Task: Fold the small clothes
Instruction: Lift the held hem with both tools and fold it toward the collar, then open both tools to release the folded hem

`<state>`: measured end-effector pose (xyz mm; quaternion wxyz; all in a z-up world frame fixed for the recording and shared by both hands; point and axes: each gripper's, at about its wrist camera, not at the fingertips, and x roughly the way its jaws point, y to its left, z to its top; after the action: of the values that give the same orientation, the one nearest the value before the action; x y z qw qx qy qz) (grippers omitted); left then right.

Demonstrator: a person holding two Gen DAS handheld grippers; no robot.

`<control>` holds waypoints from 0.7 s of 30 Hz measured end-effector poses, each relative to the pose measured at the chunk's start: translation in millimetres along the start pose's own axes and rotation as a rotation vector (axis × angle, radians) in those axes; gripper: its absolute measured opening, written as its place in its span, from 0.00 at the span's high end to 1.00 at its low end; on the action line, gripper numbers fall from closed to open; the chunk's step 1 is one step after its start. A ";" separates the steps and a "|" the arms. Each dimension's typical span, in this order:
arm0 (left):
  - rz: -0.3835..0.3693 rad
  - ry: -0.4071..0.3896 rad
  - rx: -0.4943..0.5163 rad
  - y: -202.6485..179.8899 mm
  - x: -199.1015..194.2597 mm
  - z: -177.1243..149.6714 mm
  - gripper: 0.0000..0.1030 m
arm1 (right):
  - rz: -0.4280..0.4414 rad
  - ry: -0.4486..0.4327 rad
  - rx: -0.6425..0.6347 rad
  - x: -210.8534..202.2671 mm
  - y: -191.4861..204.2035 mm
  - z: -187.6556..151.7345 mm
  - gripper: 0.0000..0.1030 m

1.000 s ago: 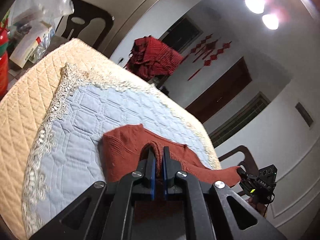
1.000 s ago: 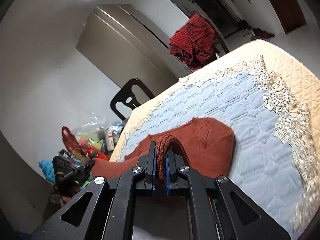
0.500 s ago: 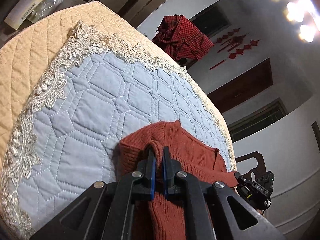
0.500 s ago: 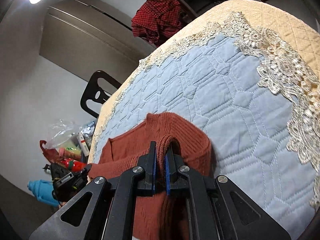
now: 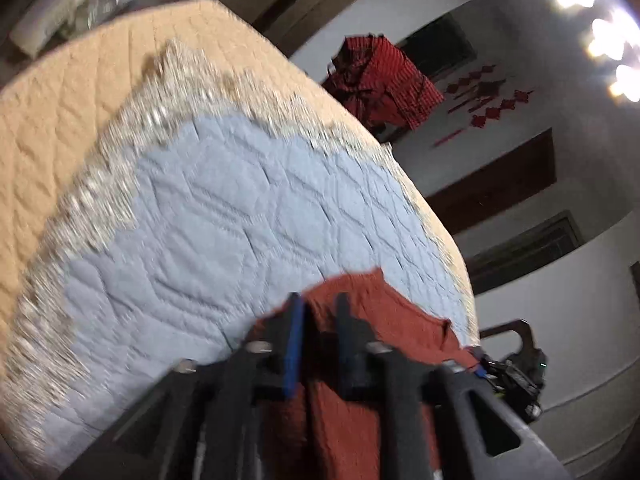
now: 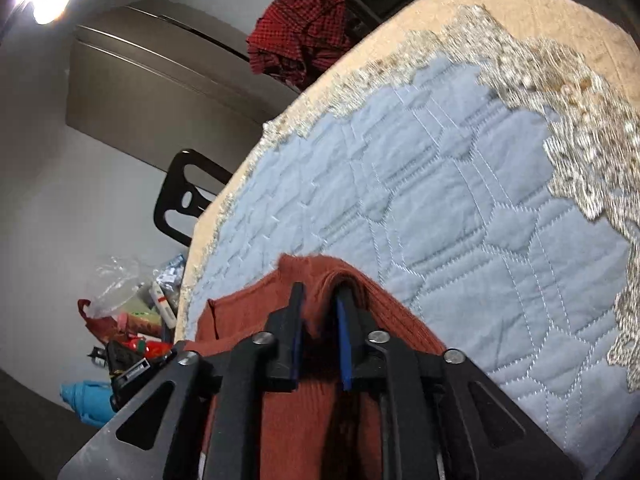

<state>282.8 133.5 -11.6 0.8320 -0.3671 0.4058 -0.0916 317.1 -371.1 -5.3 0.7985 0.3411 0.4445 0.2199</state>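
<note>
Right wrist view, rust ribbed knit top (image 6: 304,412) folded, right tool (image 6: 318,300) opening, fabric between.

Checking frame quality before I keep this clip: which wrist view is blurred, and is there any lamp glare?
Left wrist view: motion blur smears the lace trim and gripper fingers; ceiling lamps blow out top right. Right wrist view: sharper, quilt stitching crisp, one lamp flares top left. Both bend heavily at the edges.
</note>
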 end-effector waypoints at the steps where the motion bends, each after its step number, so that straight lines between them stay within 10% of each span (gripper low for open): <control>1: 0.010 -0.021 0.006 -0.7 -2.9 1.8 0.66 | 0.002 -0.010 -0.005 -1.3 1.7 1.7 0.72; 3: 0.010 -0.042 0.014 -2.1 -6.7 4.9 0.66 | -0.001 -0.040 -0.011 -3.3 5.9 4.6 0.55; 11: 0.051 -0.058 0.210 -40.2 -22.2 -12.5 0.66 | -0.028 -0.095 -0.138 -18.6 34.4 -3.2 0.55; 21: 0.081 0.088 0.416 -65.7 7.8 -61.0 0.63 | -0.262 -0.030 -0.342 -4.7 44.8 -42.0 0.55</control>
<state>252.2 50.3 4.2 0.8744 -0.1665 0.4283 -0.1558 276.4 -329.4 14.8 0.8731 0.1432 0.4293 0.1811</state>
